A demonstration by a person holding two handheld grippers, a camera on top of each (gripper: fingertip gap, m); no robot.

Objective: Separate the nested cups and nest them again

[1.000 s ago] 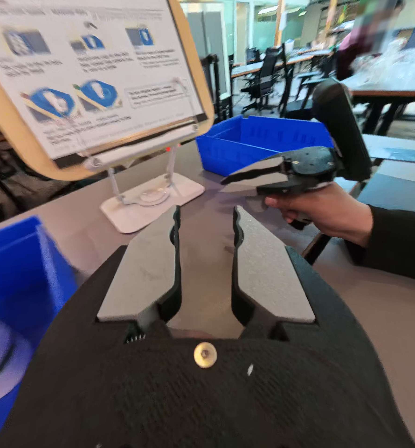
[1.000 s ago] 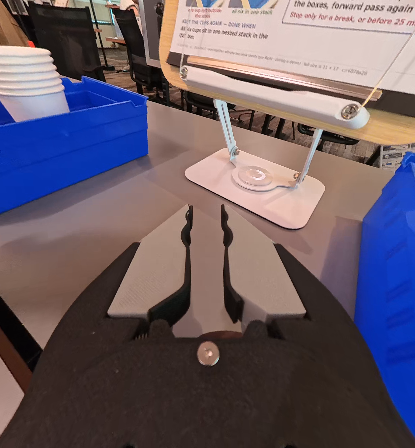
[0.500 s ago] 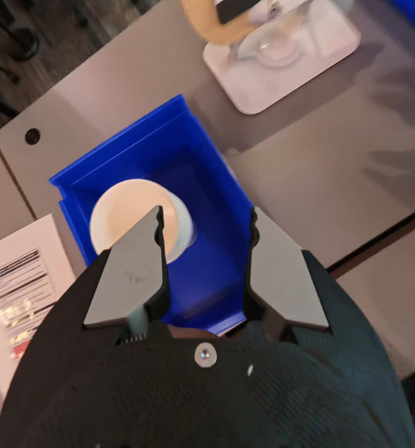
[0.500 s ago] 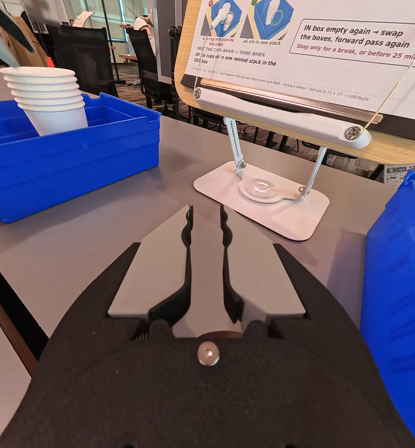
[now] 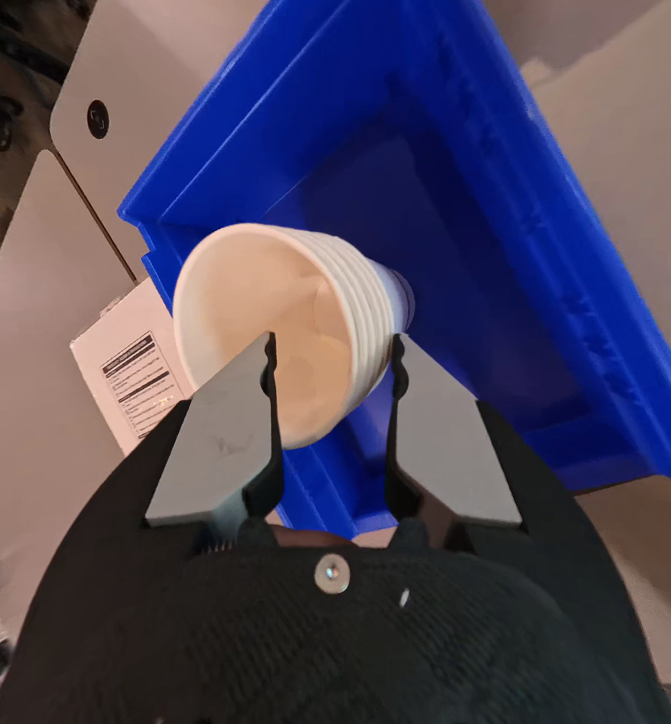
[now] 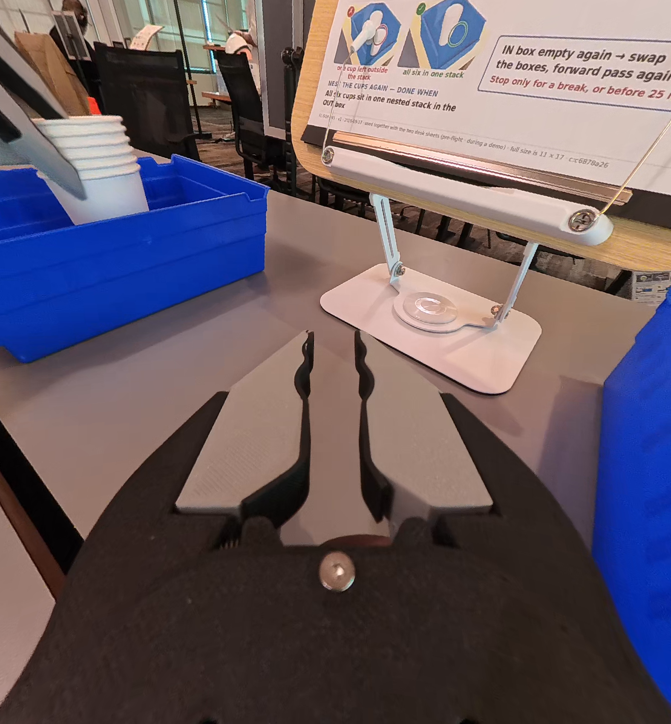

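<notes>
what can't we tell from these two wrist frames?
- Base of the white nested paper cup stack: right wrist view, hidden behind the blue plastic bin's wall.
- Stack's near rim, and any contact: left wrist view, covered by the left hand-held gripper fingers.
- Second blue bin: right wrist view, cut off by the frame edge; contents unseen.
- Right hand-held gripper: absent from the left wrist view.

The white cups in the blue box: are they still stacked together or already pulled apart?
Stacked: the white cups sit as one nested pile, rims layered, upright in the blue box.
</notes>
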